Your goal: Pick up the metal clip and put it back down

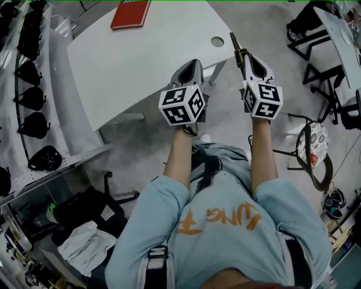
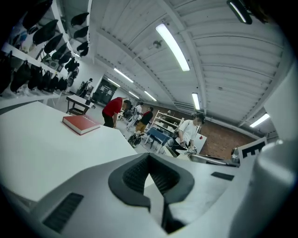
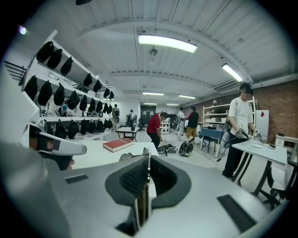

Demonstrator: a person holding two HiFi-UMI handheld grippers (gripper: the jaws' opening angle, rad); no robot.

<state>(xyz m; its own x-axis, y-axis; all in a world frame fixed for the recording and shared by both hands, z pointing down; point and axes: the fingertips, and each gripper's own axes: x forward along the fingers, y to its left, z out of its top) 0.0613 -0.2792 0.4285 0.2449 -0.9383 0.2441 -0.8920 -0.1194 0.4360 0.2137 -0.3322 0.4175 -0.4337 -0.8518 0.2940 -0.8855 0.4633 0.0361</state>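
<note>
The metal clip [image 3: 142,202] is pinched edge-on between the closed jaws of the right hand-held gripper [image 1: 242,55]. It is carried in the air and pointed roughly level, with its tip seen at the near corner of the white counter [image 1: 141,62]. The left hand-held gripper [image 2: 149,160] is held alongside with its jaws pressed together and nothing between them. The pick-up is judged to be done, so what is left is the setting down. For that to be done well, the clip should first be brought fully over a bare stretch of the counter. It should be kept away from the edge, from the round hole [image 1: 217,41] and from the red book [image 1: 131,13] at the far end. The right hand-held gripper should then be tipped downward and lowered slowly. The grip should be kept firm until the clip is felt to rest on the surface. Only then should the jaws be spread, and no wider than is needed, so that the clip is neither dropped nor flicked aside. The hand-held gripper is best drawn straight back along its own line. The left one should be kept clear of the landing spot throughout.
</note>
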